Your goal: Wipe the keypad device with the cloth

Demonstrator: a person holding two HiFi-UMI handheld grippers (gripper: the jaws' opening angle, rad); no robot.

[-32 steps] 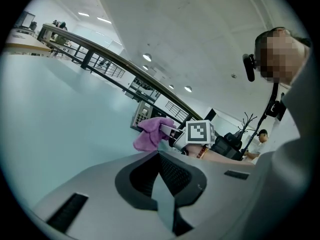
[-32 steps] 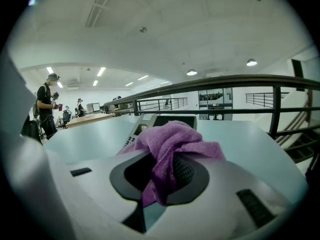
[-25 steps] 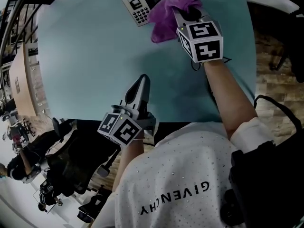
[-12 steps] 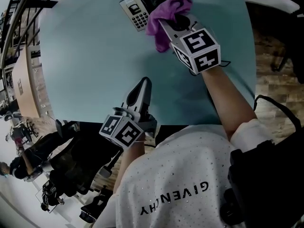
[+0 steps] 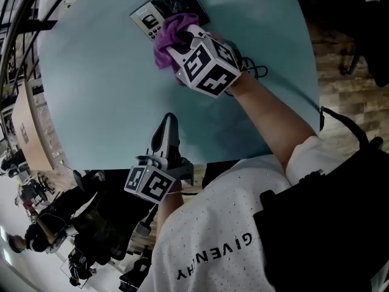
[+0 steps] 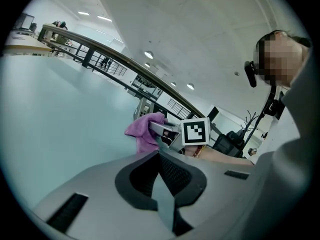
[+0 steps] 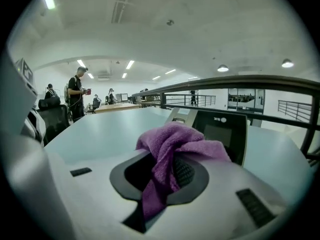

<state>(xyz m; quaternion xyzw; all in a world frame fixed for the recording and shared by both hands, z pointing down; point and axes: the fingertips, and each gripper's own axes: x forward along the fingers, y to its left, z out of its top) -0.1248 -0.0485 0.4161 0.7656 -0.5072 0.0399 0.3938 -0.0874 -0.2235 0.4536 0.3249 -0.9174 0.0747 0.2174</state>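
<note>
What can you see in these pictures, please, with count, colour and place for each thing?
keypad device: one, grey with dark screen, at the table's far side.
cloth: one, purple, bunched, overlapping the device's near edge.
table: one, pale blue-green, beneath everything.
railing: one, dark, beyond the table.
floor: wood-patterned brown, right of the table.
people: a few, far across the room.
left gripper: one, grey, near table edge, jaws together, empty.
right gripper: one, grey, at the device, jaws shut on the cloth.
forearm: one, bare, behind the right gripper.
shirt: one, white, bottom of head view.
</note>
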